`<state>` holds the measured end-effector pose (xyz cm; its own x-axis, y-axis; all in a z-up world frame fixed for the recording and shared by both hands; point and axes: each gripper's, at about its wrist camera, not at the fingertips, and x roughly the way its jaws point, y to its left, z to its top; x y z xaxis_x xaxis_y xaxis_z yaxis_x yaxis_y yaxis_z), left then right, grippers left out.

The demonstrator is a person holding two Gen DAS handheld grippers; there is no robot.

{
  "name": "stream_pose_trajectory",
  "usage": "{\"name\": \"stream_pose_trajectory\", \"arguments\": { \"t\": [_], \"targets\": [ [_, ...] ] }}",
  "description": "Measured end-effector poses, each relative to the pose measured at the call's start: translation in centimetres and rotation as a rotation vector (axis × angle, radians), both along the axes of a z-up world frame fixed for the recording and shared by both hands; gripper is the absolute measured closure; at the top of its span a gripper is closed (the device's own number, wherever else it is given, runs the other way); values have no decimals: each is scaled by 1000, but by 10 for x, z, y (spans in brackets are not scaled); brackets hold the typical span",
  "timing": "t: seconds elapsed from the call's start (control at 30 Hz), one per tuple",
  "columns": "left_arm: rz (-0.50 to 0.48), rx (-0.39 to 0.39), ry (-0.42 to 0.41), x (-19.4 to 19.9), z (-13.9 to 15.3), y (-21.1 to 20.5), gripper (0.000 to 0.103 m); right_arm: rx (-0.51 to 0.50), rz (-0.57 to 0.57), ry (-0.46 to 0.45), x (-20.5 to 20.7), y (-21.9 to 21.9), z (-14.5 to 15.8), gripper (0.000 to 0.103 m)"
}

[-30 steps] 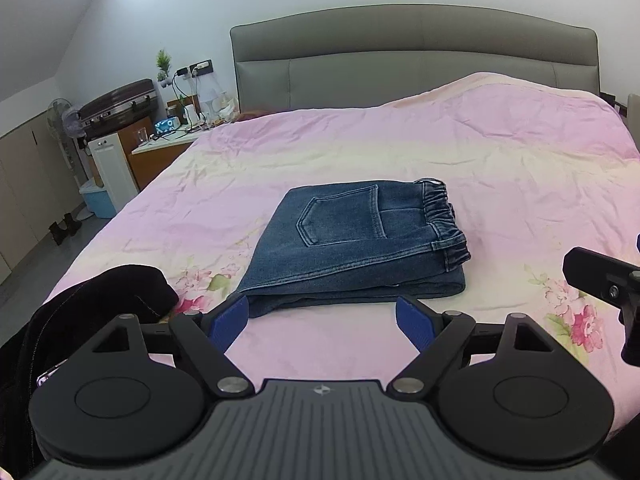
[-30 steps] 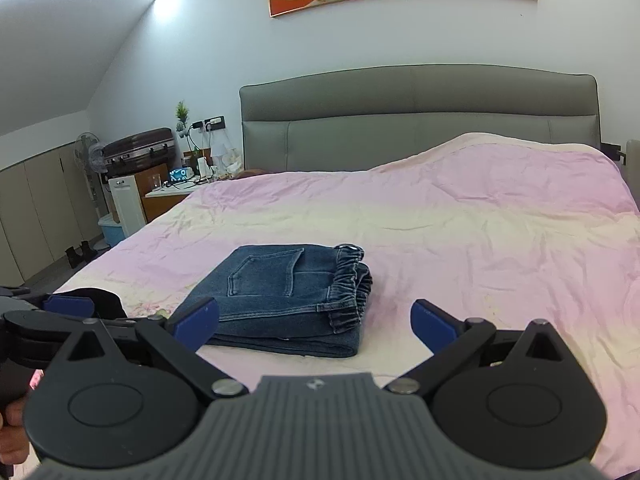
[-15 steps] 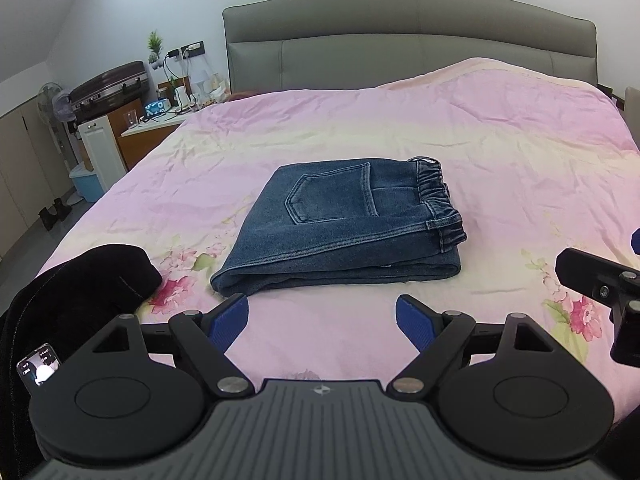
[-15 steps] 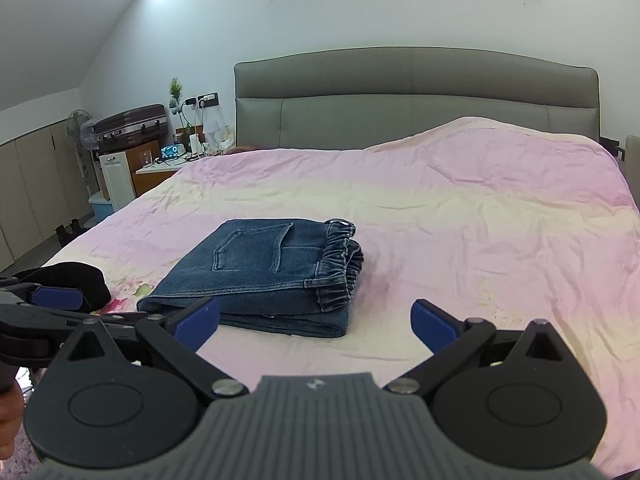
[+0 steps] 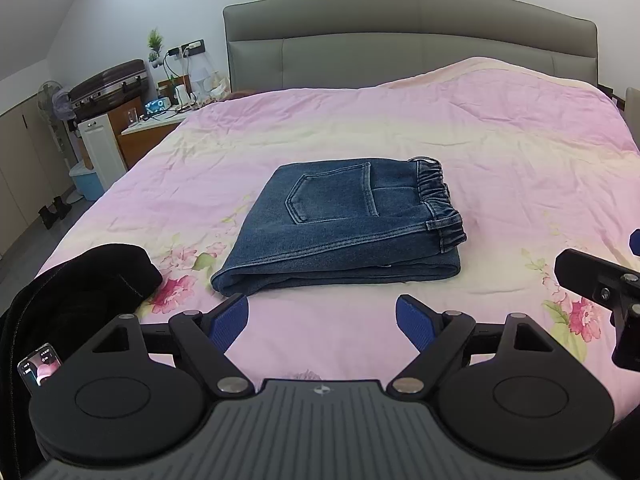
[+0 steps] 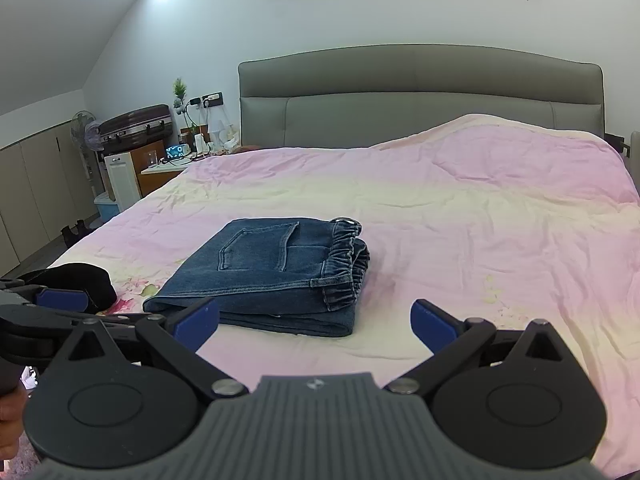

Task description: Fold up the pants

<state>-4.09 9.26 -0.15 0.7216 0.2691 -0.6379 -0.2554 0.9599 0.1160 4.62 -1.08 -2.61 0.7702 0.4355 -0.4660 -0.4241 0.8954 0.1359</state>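
Two grippers, both spread wide and empty, were what you had over the near edge of the bed (image 5: 500, 148). Your left gripper (image 5: 322, 320) had its blue pads (image 5: 228, 320) apart, nothing between them, held just short of the jeans (image 5: 344, 224) and not touching them. Your right gripper (image 6: 316, 320) was the same: pads (image 6: 434, 324) wide, no cloth in them, its left pad in front of the near left corner of the jeans in that view; contact there could not be told.

Jeans lay folded into a thick rectangle on the pink floral bedspread (image 6: 480, 220), roughly mid-bed toward the foot. Back pocket faced up, elastic waistband on the right end, folded edge on the left. Layers stacked flat, the lower ones showing along the near edge.

Black garment (image 5: 80, 292) sat bunched at the left near corner of the bed, apart from the jeans. A lit phone (image 5: 39, 364) showed beside it, low left in the left wrist view. Your right gripper's arm poked in at the right edge of that view. Part of your hand (image 6: 8, 408) showed at the lower left of the right wrist view.

Gray headboard (image 6: 420, 96) stood behind the bed, a nightstand (image 5: 152, 128) and a suitcase (image 6: 136, 124) to its left.
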Motion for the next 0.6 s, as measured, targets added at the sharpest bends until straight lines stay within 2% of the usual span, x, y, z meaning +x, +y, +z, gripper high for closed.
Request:
{"name": "stream_pose_trajectory", "arguments": {
  "t": [0.6],
  "targets": [
    [-3, 4, -2, -1, 3, -1, 5, 4, 11, -17, -6, 1, 2, 5]
  ]
}}
